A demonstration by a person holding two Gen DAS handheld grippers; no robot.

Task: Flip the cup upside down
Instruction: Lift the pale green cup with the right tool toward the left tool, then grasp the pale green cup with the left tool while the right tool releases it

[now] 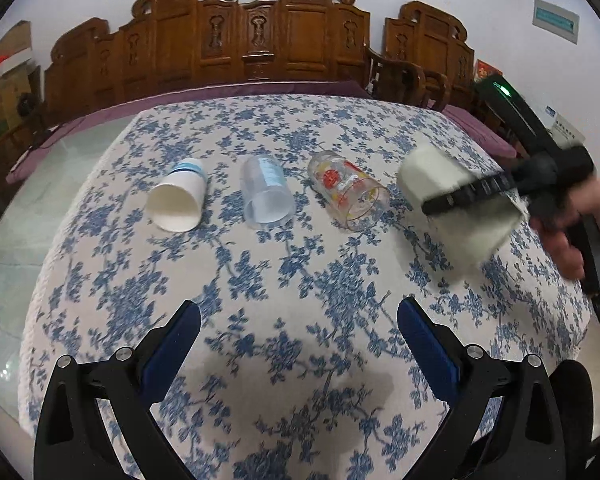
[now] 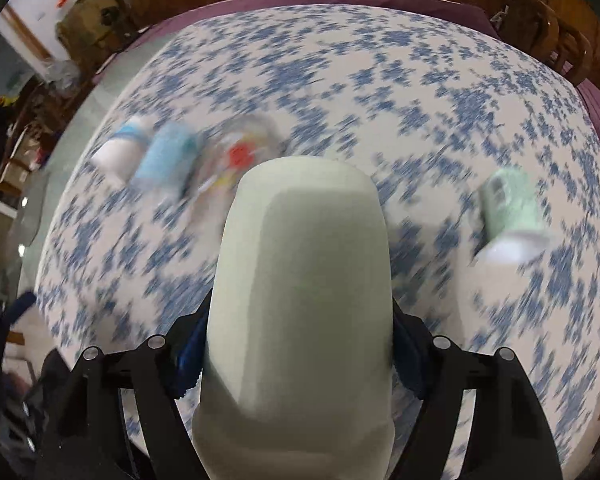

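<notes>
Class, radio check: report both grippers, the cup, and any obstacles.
Left gripper open, empty. Right gripper shut on pale cup, lifted above tablecloth. Four cups lying around; none blocking.

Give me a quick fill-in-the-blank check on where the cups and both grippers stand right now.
1. The right gripper is shut on a pale ____ cup.
2. The left gripper is ____ and holds nothing.
3. The paper cup, the clear plastic cup and the printed glass all lie on their ____ on the floral tablecloth.
4. In the right wrist view, one more cup, coloured ____, lies apart at the right.

Missing words: white; open; sides; green
</notes>
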